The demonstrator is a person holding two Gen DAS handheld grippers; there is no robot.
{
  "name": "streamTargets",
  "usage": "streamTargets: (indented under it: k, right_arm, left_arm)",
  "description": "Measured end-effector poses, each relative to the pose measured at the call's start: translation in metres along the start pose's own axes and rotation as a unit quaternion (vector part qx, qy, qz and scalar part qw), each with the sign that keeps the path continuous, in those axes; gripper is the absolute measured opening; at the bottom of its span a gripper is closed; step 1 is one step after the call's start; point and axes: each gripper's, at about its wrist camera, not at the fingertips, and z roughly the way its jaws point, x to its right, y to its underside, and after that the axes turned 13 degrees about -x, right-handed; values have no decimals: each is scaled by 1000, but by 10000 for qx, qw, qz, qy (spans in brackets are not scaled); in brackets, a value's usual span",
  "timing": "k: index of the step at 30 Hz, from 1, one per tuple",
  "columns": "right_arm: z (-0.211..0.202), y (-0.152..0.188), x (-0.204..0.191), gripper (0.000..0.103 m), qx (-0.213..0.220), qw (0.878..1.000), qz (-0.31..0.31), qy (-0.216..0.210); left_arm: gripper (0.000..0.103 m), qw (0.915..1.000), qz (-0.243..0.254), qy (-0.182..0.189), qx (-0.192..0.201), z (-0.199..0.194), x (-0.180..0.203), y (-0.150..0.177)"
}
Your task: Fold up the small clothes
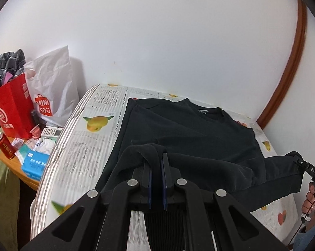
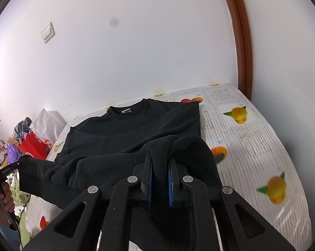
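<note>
My left tool [image 1: 156,156] and right tool [image 2: 160,156] each pinched a soft, bunched hem fold of the black sweatshirt [image 1: 188,129], low in frame, over the fruit-printed bed sheet [image 1: 90,125].

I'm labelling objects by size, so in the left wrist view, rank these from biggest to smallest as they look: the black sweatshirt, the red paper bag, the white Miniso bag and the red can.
1. black sweatshirt
2. white Miniso bag and red paper bag: they look alike, so no ranking.
3. red can
</note>
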Motion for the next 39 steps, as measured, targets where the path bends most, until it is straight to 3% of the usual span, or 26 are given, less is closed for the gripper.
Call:
streamTargets:
  k: [7, 16, 20, 22, 24, 26, 28, 33, 36, 39]
  right_arm:
    - [70, -29, 8, 11, -299, 9995, -19, 114]
    - [143, -29, 32, 15, -725, 9964, 208, 388]
    - [148, -27, 37, 33, -778, 9952, 349, 490]
    - [141, -24, 37, 36, -823, 9950, 346, 454]
    - [128, -19, 34, 45, -874, 9950, 187, 443]
    - [111, -10, 31, 45, -796, 9960, -22, 413]
    - [91, 1, 31, 45, -656, 9966, -187, 466]
    - [72, 19, 64, 46, -617, 9941, 229, 866]
    - [81, 28, 88, 46, -888, 9915, 740, 594]
    - [90, 32, 96, 46, -957, 9907, 917, 320]
  left_arm:
    - [8, 9994, -11, -211, -271, 61, -2, -24]
    - [11, 9976, -170, -214, -630, 110, -17, -25]
    - [12, 9975, -161, -183, -667, 114, -17, -26]
    - [15, 9973, -120, -132, -715, 110, -17, -25]
    - [23, 9970, -65, -73, -762, 103, -17, -23]
    - [43, 9974, -27, -89, -714, 92, -19, -19]
    - [51, 9982, 11, -124, -593, 80, -23, -11]
    - [52, 9977, -73, -258, -627, 70, -45, 7]
    - [52, 9962, -238, -297, -781, 74, -60, 17]
    - [52, 9945, -356, -97, -981, 83, -70, 24]
